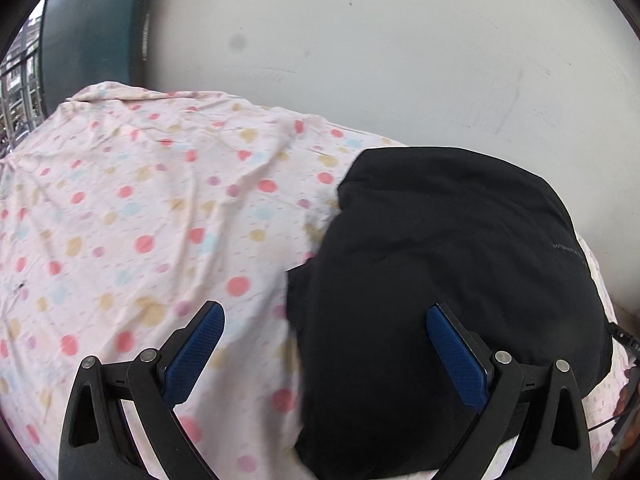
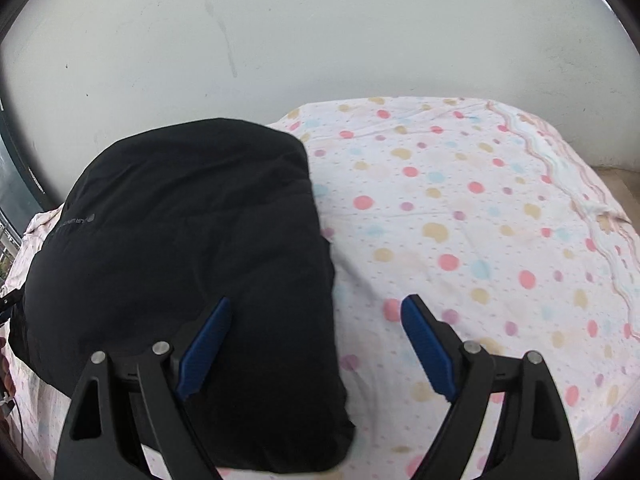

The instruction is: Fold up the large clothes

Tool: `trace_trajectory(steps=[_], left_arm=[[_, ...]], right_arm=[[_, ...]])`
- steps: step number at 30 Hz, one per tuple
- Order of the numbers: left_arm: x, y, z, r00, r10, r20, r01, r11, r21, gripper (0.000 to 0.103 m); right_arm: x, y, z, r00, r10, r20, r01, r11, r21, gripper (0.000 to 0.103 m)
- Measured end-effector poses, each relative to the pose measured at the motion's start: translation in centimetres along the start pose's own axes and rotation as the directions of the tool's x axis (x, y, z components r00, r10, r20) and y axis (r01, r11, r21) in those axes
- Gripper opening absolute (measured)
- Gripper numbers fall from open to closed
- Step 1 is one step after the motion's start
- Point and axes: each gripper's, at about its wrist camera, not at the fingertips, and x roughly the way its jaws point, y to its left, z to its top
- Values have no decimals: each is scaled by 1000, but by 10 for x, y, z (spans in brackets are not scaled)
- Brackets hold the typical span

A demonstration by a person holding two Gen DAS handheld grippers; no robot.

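Observation:
A black padded jacket [image 1: 452, 280] lies folded into a thick rectangle on a bed covered by a pale sheet with coloured dots [image 1: 140, 220]. In the left wrist view my left gripper [image 1: 324, 312] hangs open above the jacket's left edge, one blue pad over the sheet, the other over the jacket. In the right wrist view the same jacket [image 2: 180, 248] fills the left half. My right gripper [image 2: 316, 304] is open above the jacket's right edge, with nothing between its fingers.
A plain whitish wall [image 1: 380, 40] runs along the far side of the bed. A dark green frame [image 1: 88, 32] and a window stand at the far left. The dotted sheet [image 2: 480, 220] stretches to the right, with bare floor [image 2: 620, 180] beyond the bed's corner.

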Motion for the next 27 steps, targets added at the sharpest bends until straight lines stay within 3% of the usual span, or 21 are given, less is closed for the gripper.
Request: trace_trajectory(steps=[6, 10, 13, 19, 27], left_arm=[[-59, -18, -32, 995, 1, 96, -5, 999, 42, 100], [-87, -46, -67, 994, -20, 112, 9, 995, 101, 100], [-99, -69, -98, 994, -37, 106, 21, 989, 144, 100], [-116, -103, -142, 992, -41, 116, 13, 972, 233, 100], [-138, -120, -169, 984, -8, 179, -32, 975, 220, 100]], right_arm=[[-48, 20, -19, 998, 19, 53, -16, 998, -62, 87], [-83, 48, -52, 996, 49, 69, -41, 993, -106, 87], [-99, 65, -82, 997, 52, 62, -44, 991, -126, 87], [-121, 91, -138, 996, -25, 83, 37, 988, -152, 87], [-142, 109, -175, 994, -13, 110, 32, 985, -171, 87]])
